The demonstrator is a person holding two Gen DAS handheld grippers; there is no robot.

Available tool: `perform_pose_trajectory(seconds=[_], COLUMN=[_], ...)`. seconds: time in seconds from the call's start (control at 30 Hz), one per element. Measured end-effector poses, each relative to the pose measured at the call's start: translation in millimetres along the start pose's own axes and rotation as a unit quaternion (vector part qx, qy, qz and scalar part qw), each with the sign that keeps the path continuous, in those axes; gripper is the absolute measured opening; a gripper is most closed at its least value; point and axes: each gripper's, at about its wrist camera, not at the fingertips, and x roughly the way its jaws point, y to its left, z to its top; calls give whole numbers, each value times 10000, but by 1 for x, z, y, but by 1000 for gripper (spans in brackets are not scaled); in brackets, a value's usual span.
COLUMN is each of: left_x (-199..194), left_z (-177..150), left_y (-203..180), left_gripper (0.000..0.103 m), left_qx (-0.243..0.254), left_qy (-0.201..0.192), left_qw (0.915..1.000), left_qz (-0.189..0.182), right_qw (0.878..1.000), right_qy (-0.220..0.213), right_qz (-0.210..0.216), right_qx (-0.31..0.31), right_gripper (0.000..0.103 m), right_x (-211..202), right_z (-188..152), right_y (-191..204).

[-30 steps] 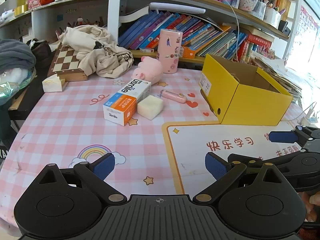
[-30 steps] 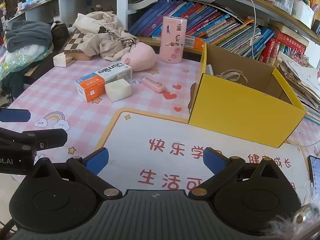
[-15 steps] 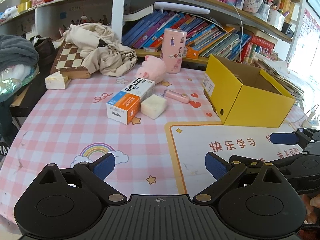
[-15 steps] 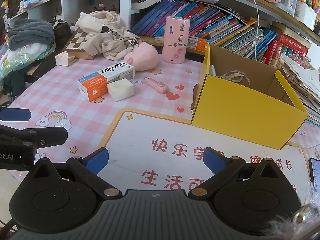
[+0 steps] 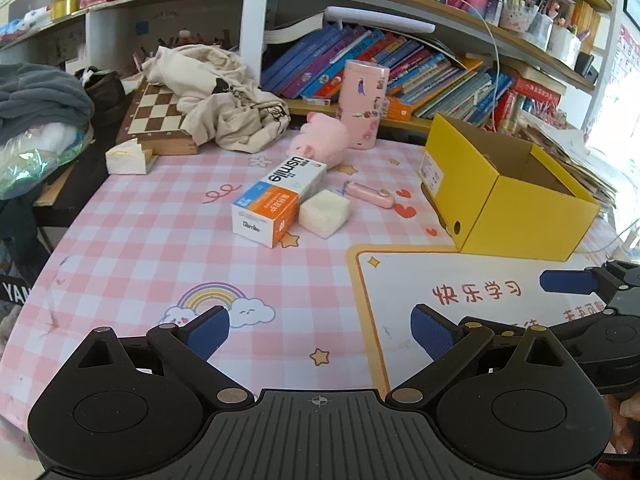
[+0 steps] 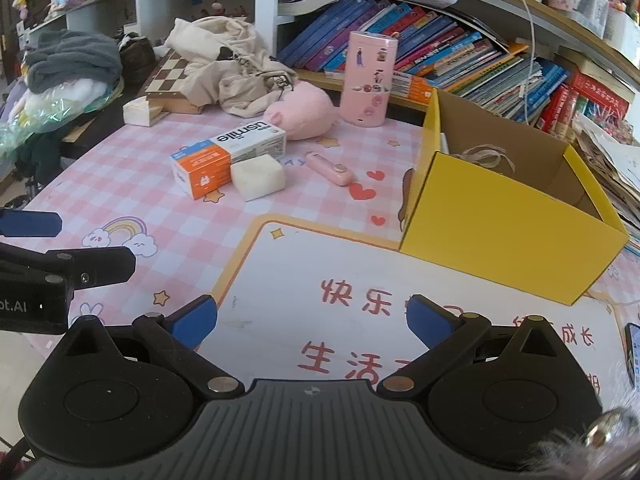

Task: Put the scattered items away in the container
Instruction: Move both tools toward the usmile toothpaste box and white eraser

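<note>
left gripper (image 5: 320, 326) fingers apart | right gripper (image 6: 312, 318) fingers apart | yellow box (image 6: 508, 216) open

chessboard (image 5: 158, 110), beige cloth (image 5: 216, 92), shelved books (image 5: 420, 68)

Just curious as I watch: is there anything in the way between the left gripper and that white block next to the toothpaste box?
Nothing visible. Open tablecloth lies between the open left gripper and the white block, which touches the toothpaste box.

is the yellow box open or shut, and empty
Open: the yellow box has no lid on. Not empty: a pale looped cord lies inside.
</note>
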Motion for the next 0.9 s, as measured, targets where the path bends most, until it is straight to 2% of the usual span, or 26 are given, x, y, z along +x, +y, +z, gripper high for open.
perform_pose_trajectory(seconds=[0.53, 0.67, 0.9], left_x=[11, 22, 36], left_z=[5, 10, 17], left_y=[8, 13, 23], left_gripper=[99, 99, 99], left_qx=[-286, -444, -643], left_qy=[-113, 108, 142], left_qw=[9993, 9987, 9978], left_qz=[-201, -236, 57], right_qw=[9987, 9973, 9937], right_qy=[7, 53, 161], right_qz=[318, 519, 795], right_qx=[-392, -511, -767], right_gripper=[102, 102, 101], right_x=[21, 32, 53], right_z=[17, 23, 33], right_y=[5, 6, 9])
